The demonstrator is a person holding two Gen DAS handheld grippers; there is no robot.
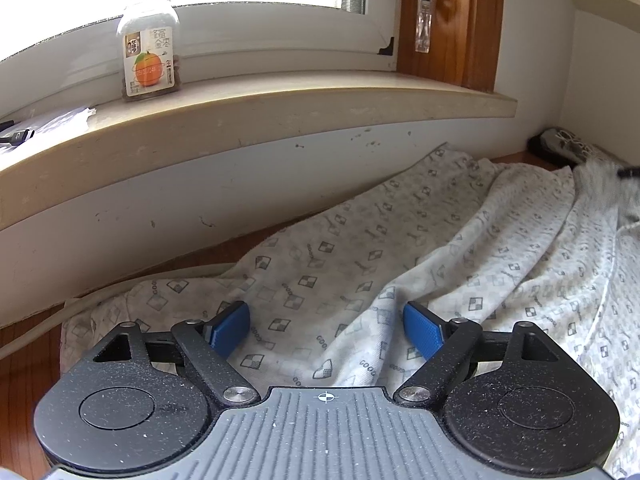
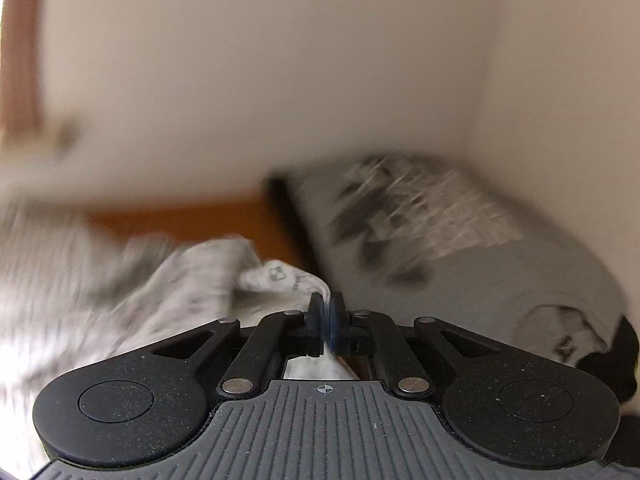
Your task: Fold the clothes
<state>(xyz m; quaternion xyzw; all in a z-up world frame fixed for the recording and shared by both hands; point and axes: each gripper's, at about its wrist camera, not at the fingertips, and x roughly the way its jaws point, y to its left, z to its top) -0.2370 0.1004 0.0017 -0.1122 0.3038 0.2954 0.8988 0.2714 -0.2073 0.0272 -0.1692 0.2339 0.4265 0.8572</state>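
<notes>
With the right gripper (image 2: 327,312) pinching the patterned garment (image 1: 360,248), lift it evenly toward the wall edge while the left gripper (image 1: 326,330), fingers wide, descends onto the near hem.

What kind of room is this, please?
Probably a room in a home, perhaps a bedroom: a window sill holding a jar, a wooden floor, and patterned clothes spread by the wall.
</notes>
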